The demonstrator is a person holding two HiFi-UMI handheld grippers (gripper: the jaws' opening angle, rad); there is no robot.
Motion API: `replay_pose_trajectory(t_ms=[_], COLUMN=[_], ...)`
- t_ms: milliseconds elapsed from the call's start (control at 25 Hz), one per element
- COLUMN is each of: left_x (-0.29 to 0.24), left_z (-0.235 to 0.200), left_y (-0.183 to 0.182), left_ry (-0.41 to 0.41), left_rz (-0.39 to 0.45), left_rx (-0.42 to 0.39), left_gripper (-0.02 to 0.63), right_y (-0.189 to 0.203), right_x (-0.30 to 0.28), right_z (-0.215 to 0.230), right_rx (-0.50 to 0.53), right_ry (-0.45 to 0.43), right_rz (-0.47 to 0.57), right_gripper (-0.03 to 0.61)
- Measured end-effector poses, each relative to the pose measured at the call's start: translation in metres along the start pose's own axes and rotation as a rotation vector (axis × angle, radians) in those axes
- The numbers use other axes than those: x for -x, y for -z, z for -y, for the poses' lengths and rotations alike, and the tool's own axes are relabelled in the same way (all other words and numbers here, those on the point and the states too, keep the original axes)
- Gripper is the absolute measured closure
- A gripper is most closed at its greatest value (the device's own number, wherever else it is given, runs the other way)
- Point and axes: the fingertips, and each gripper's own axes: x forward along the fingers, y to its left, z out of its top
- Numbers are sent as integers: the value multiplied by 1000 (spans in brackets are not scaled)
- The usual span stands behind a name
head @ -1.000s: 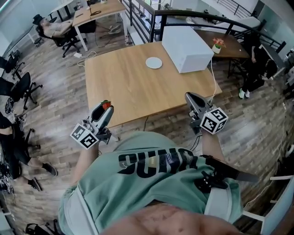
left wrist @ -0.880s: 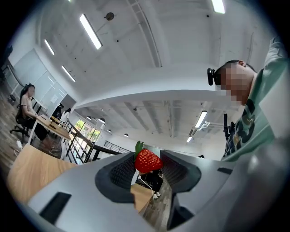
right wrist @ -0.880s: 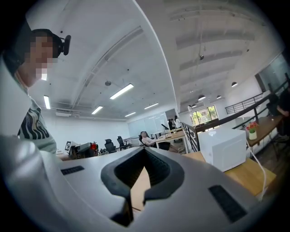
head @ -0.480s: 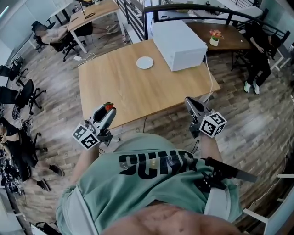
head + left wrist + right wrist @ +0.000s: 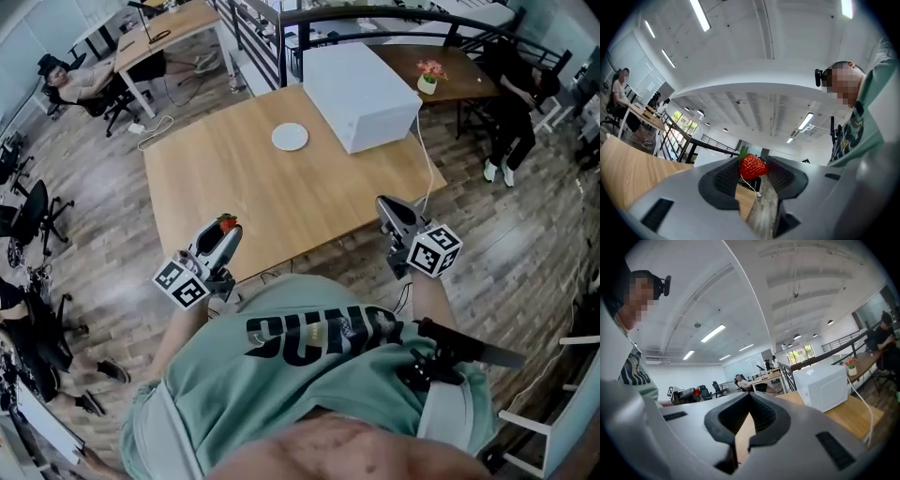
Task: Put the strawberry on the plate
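A red strawberry (image 5: 226, 223) with a green top sits pinched between the jaws of my left gripper (image 5: 223, 231), held off the near left edge of the wooden table (image 5: 281, 202). In the left gripper view the strawberry (image 5: 753, 167) sits at the jaw tips of that gripper (image 5: 751, 158). The small white plate (image 5: 290, 137) lies far across the table, next to the white box. My right gripper (image 5: 387, 208) hovers by the near right table edge. Its jaws (image 5: 750, 397) meet at the tips with nothing between them.
A large white box (image 5: 361, 84) stands at the table's far right, with a cord hanging off that side. Behind it a dark table carries a potted plant (image 5: 427, 77). Office chairs (image 5: 33, 202) and seated people surround the area on the wooden floor.
The table and plate have drifted left and slightly nearer in the head view. Both grippers stay beside the torso, and the strawberry remains gripped.
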Motion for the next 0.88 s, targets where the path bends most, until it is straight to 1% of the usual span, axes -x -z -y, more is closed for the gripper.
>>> replay_pose_trajectory(t_ms=[80,160,240,320,480,640,760,880], left_x=[2,10,20,38,94,141,167,182], left_z=[-25,-50,-74,-99,-150,-194,-213,-225], left_y=[-12,-30,-48,-61,-72,-84,-91,-95], left_ry=[19,30,31,16,-62,-140,-203,-247], left_rz=[15,26,44,64,99,145,175,197], left_rx=[1,-15,-32,-26,3,18,17,9], left_gripper=[436,436,436,436,436,436,436,436], right_y=[-8,-13,-24,-29,-23,-27,-27,-22], right_x=[-25,-56,-89,-125,-206,-277,-315,-339], right_z=[-9,-24,-36,-51,-92,-125,-146,-157], right_rx=[16,48,76,87,124,170,205,217], right_ry=[11,5,-2,-19,-92,-165,-233,-285], right_rz=[-5,-23,-41,-69,-157,-189,-217,-242], right_gripper=[572,572,572,572,572,572,572,572])
